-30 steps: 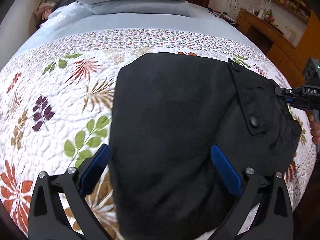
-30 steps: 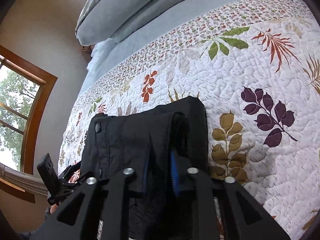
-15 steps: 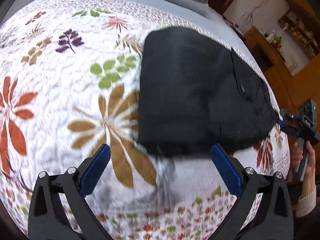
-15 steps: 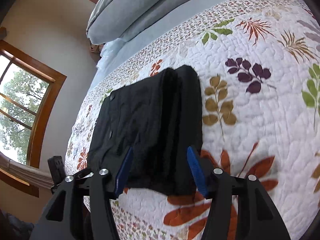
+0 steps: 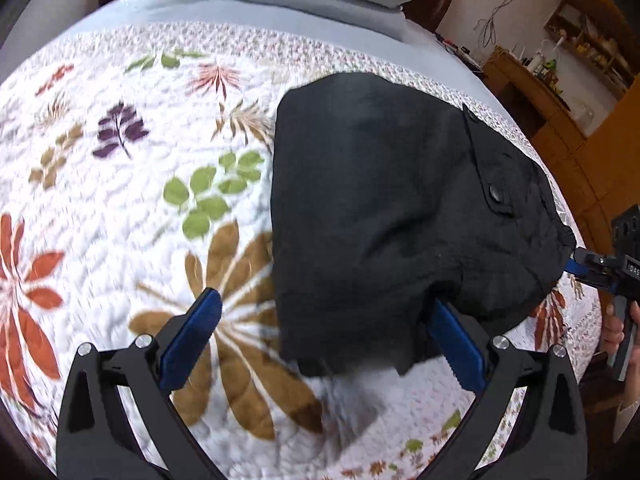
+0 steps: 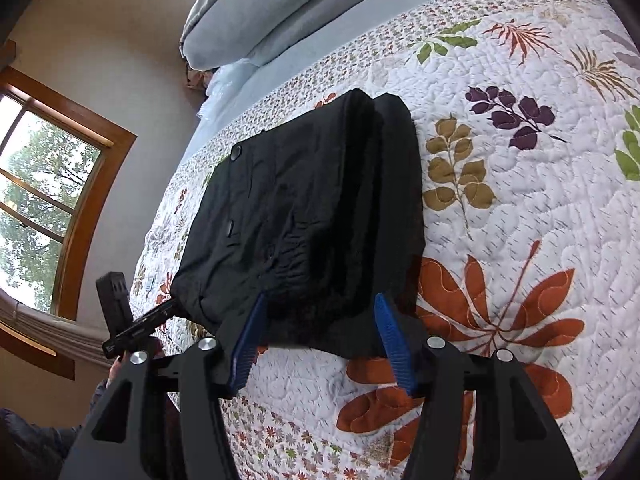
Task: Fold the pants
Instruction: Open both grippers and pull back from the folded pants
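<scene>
The pants (image 5: 384, 208) are plain black, with a black button (image 5: 495, 191) on the flap. The quilt (image 5: 120, 208) is white, printed with orange-red, brown, green and purple leaves, and has a band of tiny flowers along its edges. The sheet (image 6: 320, 44) and the pillows (image 6: 256, 4) are pale grey-blue. Both grippers are black with blue pads (image 6: 394, 344). The window frame (image 6: 96, 184) is brown wood, with green trees behind the glass.
</scene>
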